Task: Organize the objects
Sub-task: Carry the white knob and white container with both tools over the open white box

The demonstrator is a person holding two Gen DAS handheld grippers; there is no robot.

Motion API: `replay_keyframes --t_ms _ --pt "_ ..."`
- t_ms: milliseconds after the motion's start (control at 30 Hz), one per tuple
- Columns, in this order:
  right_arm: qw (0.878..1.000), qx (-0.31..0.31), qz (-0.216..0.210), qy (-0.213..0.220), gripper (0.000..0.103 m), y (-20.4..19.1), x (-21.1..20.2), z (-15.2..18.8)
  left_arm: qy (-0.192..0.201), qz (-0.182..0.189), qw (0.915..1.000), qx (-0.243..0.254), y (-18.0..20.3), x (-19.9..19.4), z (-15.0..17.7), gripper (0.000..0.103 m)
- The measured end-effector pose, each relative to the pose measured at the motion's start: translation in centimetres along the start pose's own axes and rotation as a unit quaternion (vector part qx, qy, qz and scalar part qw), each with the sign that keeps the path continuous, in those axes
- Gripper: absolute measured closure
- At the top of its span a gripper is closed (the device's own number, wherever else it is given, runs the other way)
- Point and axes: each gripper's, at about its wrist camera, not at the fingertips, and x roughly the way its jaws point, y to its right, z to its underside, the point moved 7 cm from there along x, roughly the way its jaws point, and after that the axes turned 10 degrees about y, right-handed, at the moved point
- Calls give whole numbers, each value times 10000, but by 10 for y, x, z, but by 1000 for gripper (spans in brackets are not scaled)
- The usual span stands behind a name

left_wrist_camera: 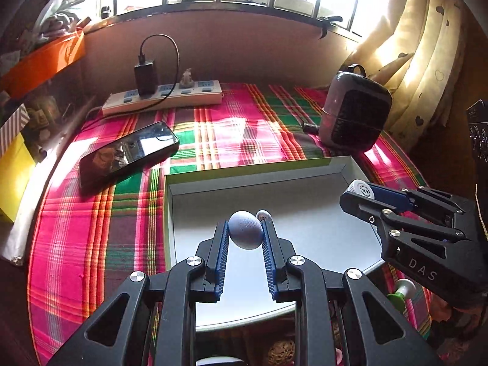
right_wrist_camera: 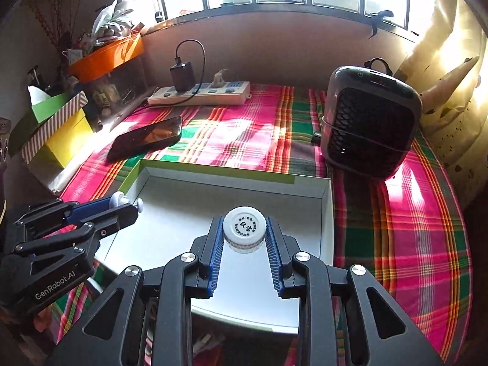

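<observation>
Both held above white box [left_wrist_camera: 183,189]. Left gripper [left_wrist_camera: 245,228] clamped on grey-blue ball [left_wrist_camera: 245,230], across widest part; probably light, round, prone to rolling. Right gripper [right_wrist_camera: 244,231] pinching white-capped bottle [right_wrist_camera: 244,225] at cap's ribbed rim; rigid, probably light.
</observation>
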Motion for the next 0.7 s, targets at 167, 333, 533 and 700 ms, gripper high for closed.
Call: replay_keyframes --t_ms 167,333,533,700 --pt "9996 30 42 -261 74 6 27 6 -142 15 9999 -57 -4 25 -2 83" --pt "9991 9 114 -398 75 11 44 6 -297 -11 9995 -53 -8 46 -2 83" --pt "9988 -65 167 -446 74 12 55 4 -414 -11 9991 -74 -10 63 -1 83" --pt "9985 -74 189 -514 74 11 60 6 -488 -14 9988 -54 -9 70 0 83"
